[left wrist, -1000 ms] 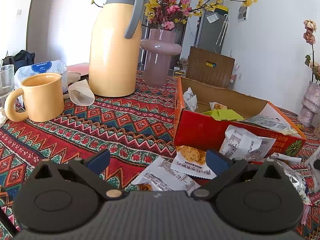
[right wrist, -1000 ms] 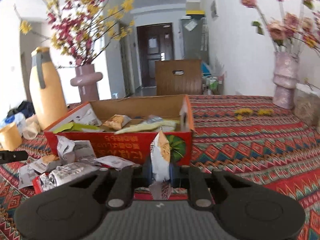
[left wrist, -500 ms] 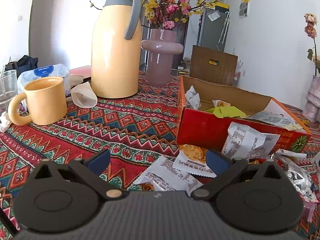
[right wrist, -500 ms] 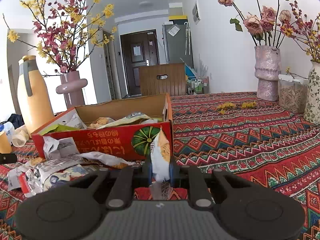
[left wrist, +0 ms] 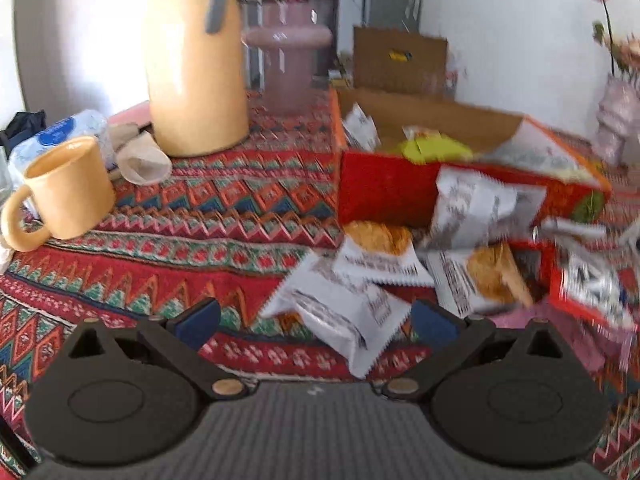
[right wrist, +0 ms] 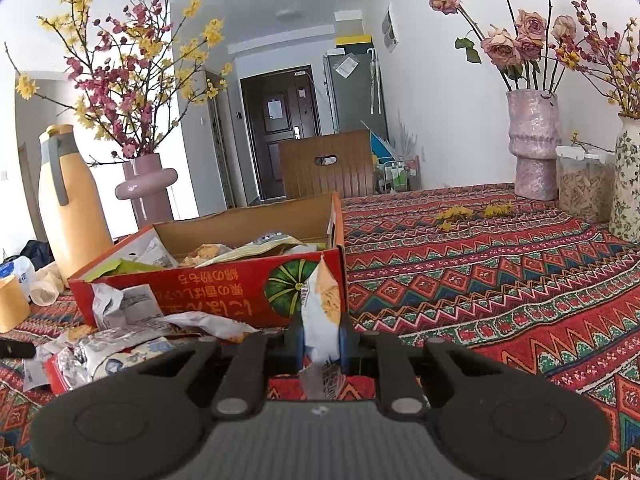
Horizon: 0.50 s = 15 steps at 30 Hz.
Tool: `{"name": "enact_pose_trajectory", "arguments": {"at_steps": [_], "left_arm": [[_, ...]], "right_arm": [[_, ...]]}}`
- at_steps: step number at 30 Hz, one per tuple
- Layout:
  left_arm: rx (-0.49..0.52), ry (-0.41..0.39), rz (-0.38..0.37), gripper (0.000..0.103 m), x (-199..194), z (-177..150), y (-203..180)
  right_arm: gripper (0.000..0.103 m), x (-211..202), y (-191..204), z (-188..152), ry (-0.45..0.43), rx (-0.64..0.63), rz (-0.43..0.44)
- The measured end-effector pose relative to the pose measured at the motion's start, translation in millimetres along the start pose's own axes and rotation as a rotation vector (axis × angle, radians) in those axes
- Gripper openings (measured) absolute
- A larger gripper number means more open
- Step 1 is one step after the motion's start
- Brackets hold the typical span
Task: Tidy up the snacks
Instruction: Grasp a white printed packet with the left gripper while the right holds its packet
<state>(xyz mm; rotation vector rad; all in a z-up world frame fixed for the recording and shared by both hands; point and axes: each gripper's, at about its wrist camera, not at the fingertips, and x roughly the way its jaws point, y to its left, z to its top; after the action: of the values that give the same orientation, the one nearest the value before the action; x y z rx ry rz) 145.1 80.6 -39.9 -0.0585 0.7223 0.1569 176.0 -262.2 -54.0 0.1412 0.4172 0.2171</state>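
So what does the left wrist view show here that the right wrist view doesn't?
Only the left wrist view: the left tongs open above a white snack packet, and the yellow mug's whole body and handle. Only the right wrist view: the right tongs shut on an upright snack packet, the rose vase and the doorway. Both: the red snack box, the yellow thermos jug, the pink vase and the patterned tablecloth.

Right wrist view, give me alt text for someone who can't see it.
The right hand-held gripper is shut on an upright snack packet, just before a red cardboard box holding snacks. More packets lie on the patterned tablecloth.
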Motion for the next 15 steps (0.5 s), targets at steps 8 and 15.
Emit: {"name": "enact_pose_trajectory", "arguments": {"at_steps": [8,15], "left_arm": [[0.045,0.047,0.026,0.103,21,12,-8],[0.091,0.074,0.028,0.103,40,13,-3]], "right_arm": [[0.016,-3,-2,-1,-0.012,0.008,0.017],[0.016,-4,-2,-1,-0.021,0.011,0.029]]}}
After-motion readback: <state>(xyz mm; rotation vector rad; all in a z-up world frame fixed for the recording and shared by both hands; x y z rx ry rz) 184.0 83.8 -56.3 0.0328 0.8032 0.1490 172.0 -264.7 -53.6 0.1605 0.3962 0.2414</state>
